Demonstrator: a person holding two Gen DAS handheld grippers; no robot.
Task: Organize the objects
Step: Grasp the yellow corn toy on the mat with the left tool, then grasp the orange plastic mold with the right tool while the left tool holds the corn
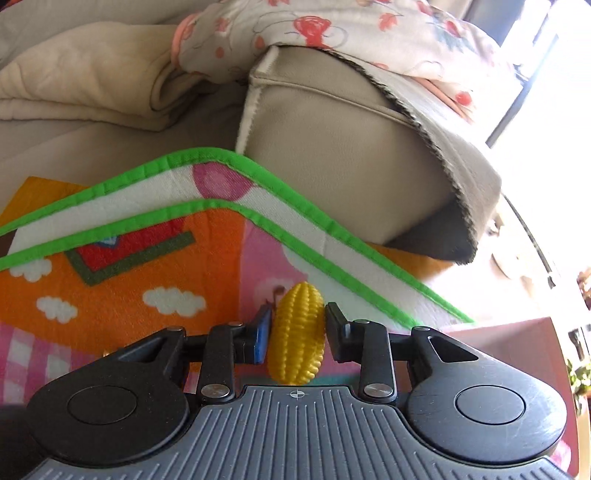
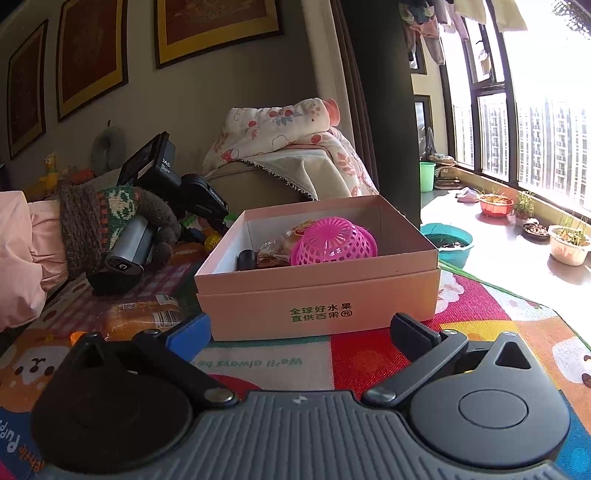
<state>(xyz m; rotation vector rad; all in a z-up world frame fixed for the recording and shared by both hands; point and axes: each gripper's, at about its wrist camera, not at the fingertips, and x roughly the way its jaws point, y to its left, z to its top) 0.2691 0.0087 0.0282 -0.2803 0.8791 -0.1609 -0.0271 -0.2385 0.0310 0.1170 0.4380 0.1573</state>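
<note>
My left gripper [image 1: 297, 325] is shut on a yellow toy corn cob [image 1: 297, 332], held upright above the colourful play mat [image 1: 147, 280]. In the right wrist view the left gripper [image 2: 218, 225] shows at the left, beyond a pink cardboard box [image 2: 317, 291]. The box holds a pink plastic basket [image 2: 332, 238], a wrapped snack [image 2: 273, 251] and a dark item [image 2: 245, 258]. My right gripper [image 2: 299, 332] is open and empty, just in front of the box's front wall.
A wrapped bread loaf [image 2: 142, 314] lies on the mat left of the box. A beige sofa arm [image 1: 332, 155] draped with floral cloth [image 1: 369, 33] stands behind. Plant pots [image 2: 569, 243] and a teal basin [image 2: 448, 242] sit by the window at the right.
</note>
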